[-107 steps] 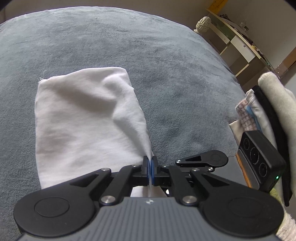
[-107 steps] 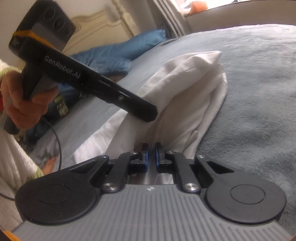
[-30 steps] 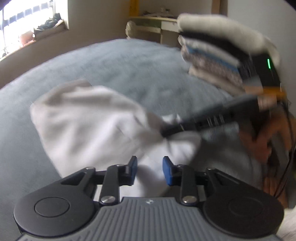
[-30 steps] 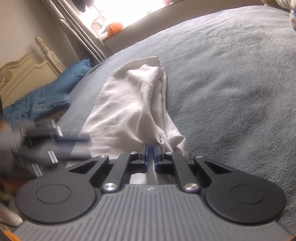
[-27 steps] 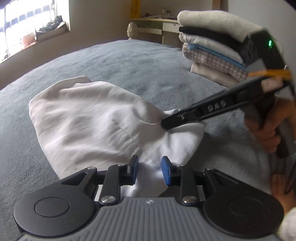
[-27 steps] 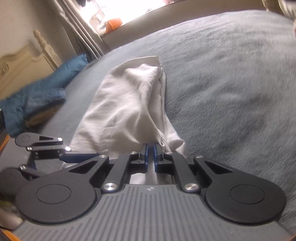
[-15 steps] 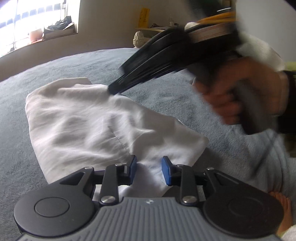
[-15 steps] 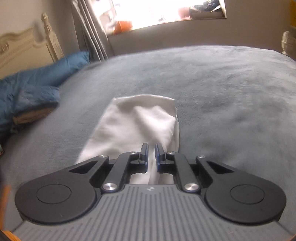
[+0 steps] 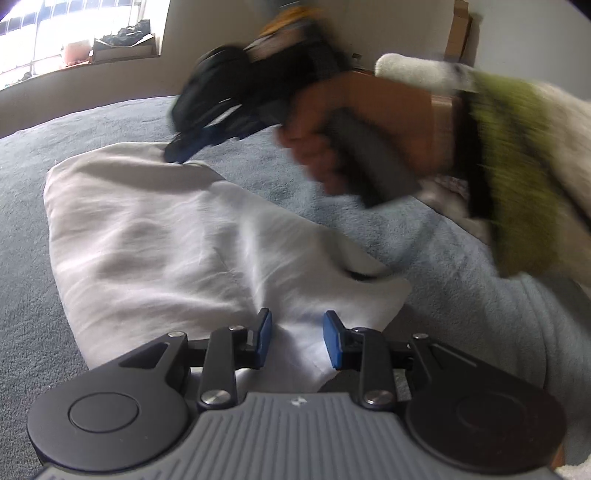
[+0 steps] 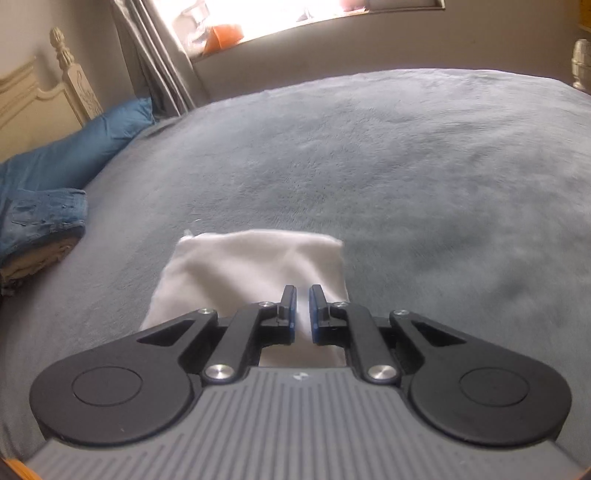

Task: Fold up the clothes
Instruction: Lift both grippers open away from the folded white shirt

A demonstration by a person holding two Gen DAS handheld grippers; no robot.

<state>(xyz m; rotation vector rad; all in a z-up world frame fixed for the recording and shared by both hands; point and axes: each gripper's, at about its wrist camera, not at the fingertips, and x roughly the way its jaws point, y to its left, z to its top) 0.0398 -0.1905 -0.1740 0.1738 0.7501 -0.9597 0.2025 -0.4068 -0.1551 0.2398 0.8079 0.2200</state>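
Observation:
A white folded garment lies on the grey bed cover. My left gripper is open and empty, just above the garment's near end. My right gripper hovers over the garment toward its far end, its jaws slightly apart with nothing between them. In the left wrist view the right gripper shows blurred over the far part of the cloth, held by a hand.
A blue pillow and folded jeans lie at the bed's left by the headboard. A window sill is at the back. The person's sleeve fills the right of the left wrist view.
My right gripper let go of the cloth's near corner and swung across to its far end, its jaws opening a little. My left gripper stayed open over the near end.

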